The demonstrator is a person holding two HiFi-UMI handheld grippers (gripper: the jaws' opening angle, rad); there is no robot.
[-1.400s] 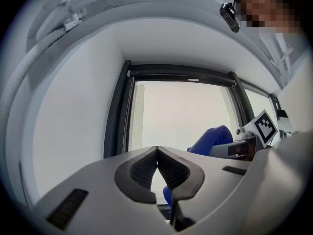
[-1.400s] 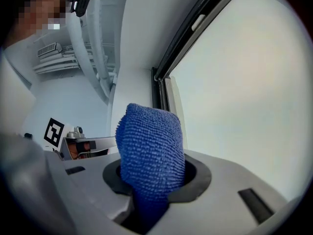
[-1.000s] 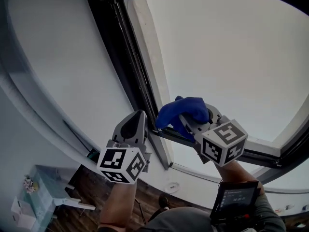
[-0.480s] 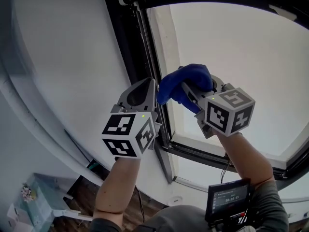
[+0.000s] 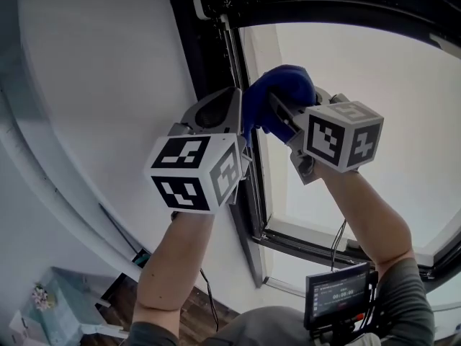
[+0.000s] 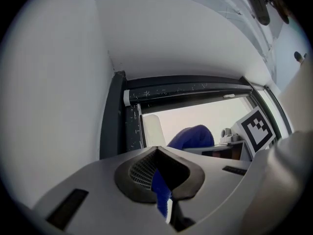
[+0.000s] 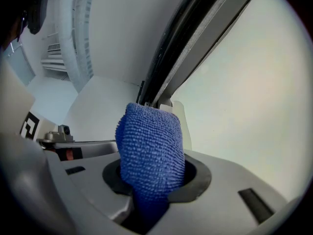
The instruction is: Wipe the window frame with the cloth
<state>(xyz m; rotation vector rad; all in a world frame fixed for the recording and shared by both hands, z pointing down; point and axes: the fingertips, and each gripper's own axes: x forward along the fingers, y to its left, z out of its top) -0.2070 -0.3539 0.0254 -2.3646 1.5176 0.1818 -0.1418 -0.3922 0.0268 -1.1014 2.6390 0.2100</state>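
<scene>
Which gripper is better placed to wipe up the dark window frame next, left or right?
Right. The right gripper clamps the bunched blue microfibre cloth, its wad sticking out towards the dark window frame. The left gripper pinches only a thin blue edge, probably of that cloth.

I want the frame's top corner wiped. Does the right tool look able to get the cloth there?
Probably yes: the right tool holds the cloth beside the window frame, with nothing between it and the top corner.

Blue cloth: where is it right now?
Head view, upper centre: the blue cloth is clamped in the right gripper, at the black window frame; a corner sits in the jaws of the left gripper.
</scene>
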